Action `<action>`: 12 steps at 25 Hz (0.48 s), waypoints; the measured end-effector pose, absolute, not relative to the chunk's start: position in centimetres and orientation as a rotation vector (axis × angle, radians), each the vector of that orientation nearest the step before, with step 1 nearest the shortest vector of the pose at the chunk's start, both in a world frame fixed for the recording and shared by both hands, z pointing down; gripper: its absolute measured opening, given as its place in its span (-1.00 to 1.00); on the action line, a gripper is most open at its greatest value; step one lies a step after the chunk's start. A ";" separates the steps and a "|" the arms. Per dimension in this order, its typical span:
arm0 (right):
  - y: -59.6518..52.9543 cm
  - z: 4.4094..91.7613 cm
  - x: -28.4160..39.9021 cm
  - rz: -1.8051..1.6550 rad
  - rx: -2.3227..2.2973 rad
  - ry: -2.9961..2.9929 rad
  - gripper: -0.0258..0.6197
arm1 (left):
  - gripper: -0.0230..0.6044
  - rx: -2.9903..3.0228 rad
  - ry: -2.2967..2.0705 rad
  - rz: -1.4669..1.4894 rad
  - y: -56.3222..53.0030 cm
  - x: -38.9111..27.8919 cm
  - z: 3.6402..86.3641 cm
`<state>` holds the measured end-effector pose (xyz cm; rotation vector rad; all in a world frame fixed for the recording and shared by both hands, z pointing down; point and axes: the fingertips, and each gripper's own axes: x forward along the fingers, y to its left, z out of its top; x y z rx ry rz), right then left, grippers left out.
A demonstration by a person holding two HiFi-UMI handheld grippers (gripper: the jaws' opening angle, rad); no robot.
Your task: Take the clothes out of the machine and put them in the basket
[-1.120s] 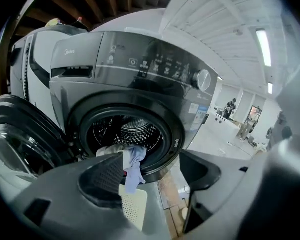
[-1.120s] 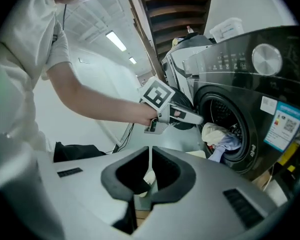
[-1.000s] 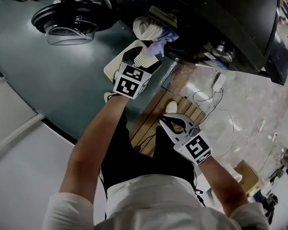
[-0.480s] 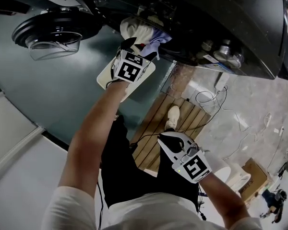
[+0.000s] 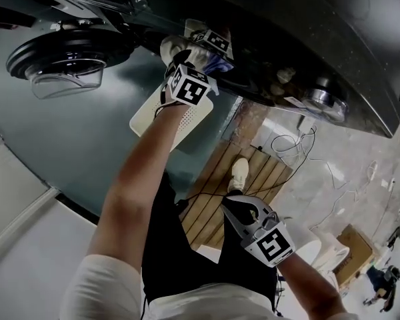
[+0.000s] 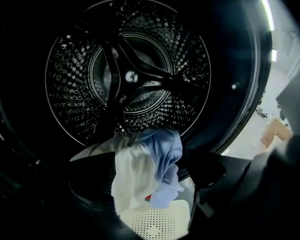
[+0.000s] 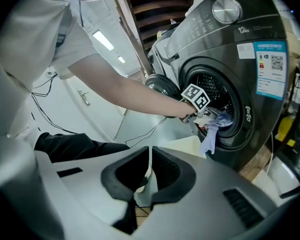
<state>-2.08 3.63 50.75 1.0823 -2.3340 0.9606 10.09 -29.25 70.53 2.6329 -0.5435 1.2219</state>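
A white cloth (image 6: 132,176) and a light blue cloth (image 6: 162,151) hang over the lower rim of the washing machine's drum (image 6: 130,79). My left gripper (image 6: 150,179) reaches into the machine's mouth; its jaws are opening, with these clothes between the dark pads (image 6: 92,184). In the head view the left gripper (image 5: 200,51) sits at the clothes (image 5: 180,49). Right under the opening stands the white perforated basket (image 6: 157,221), whose rim (image 5: 143,115) also shows from above. My right gripper (image 5: 237,205) hangs back near my body, shut and empty; in its own view (image 7: 149,156) the machine (image 7: 235,74) stands ahead.
The machine's round door (image 5: 67,55) hangs open at the left. A wooden slatted platform (image 5: 213,169) lies under my shoe (image 5: 239,172). Cables (image 5: 287,139) trail over the pale floor at the right, and a cardboard box (image 5: 350,242) stands further off.
The left gripper has travelled from over the basket to the machine's mouth and now has the clothes between its wider jaws. The right gripper has sunk a little.
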 end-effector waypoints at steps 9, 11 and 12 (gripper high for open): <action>2.7 52.4 -1.6 0.992 1.069 -2.313 -0.91 | 0.46 2.592 -0.588 1.298 -31.5 11.8 74.6; 2.6 52.7 -1.7 0.996 1.065 -2.309 -0.91 | 0.48 2.598 -0.577 1.341 -31.6 12.0 75.3; 2.5 52.9 -1.7 0.999 1.064 -2.309 -0.91 | 0.49 2.602 -0.571 1.368 -31.7 12.1 75.7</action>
